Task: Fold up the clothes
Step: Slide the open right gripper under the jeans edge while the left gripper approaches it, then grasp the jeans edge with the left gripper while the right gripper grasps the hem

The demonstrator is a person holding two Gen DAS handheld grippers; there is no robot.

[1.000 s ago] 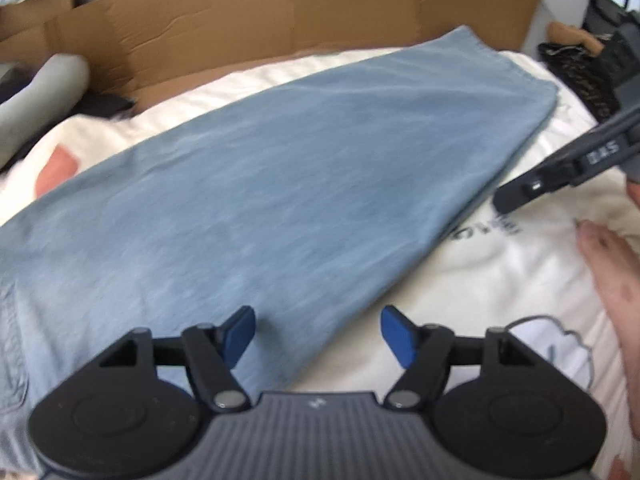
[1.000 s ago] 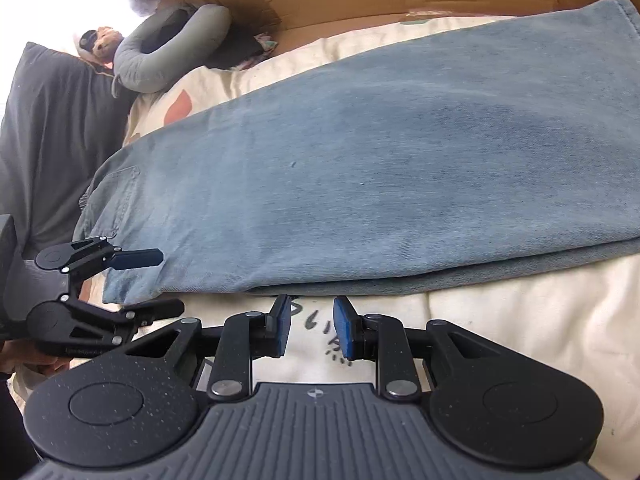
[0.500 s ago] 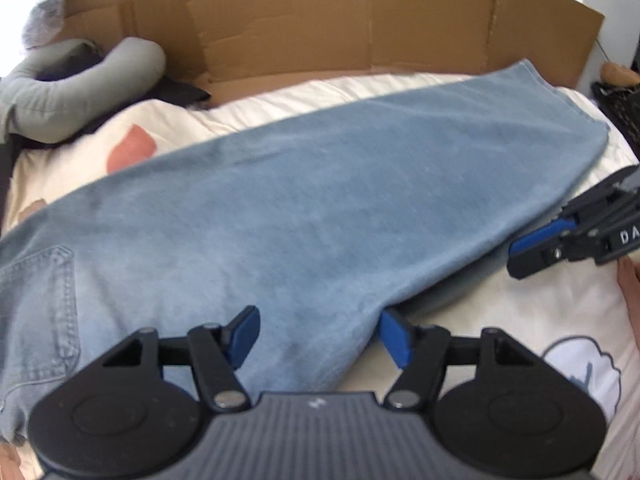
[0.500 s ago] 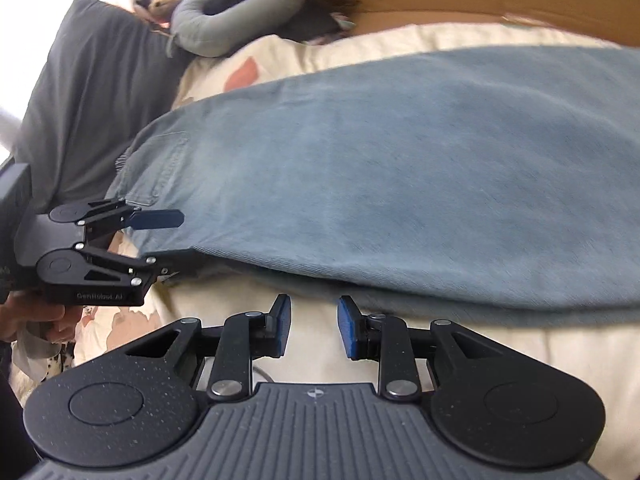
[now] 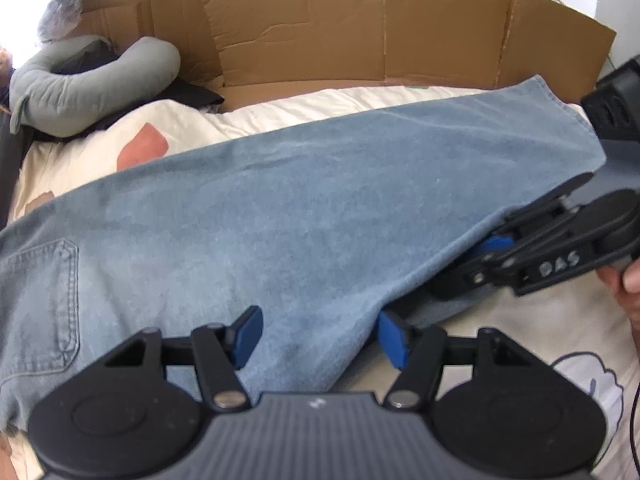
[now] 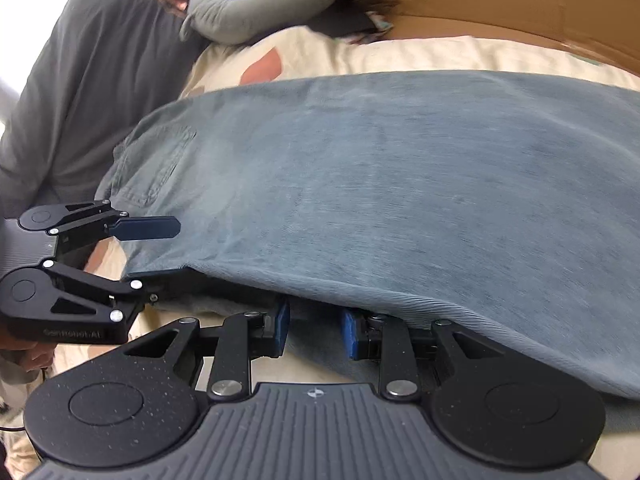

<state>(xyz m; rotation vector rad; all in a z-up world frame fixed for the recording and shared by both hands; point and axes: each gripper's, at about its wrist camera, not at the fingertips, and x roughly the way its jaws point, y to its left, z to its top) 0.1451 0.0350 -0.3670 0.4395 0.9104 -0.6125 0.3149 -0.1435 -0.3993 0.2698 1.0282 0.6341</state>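
Right wrist view: jeans (image 6: 380,184) flat across bed (image 6: 400,54), right gripper (image 6: 314,328) jaws apart astride near edge, seemingly unclamped. Left gripper (image 5: 318,334) likewise, jaws apart. Could pinch only one layer, leaving lower behind.

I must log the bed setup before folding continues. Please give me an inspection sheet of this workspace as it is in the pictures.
Surface: cream printed bedcover.
Job's things: blue jeans lying flat across it, folded lengthwise.
Clutter: grey neck pillow, dark pillow.
Grippers: left gripper open, straddling the jeans' near edge; right gripper open, tips under that edge.
Cables: thin black cable at right border.
Surroundings: flattened cardboard behind the bed.
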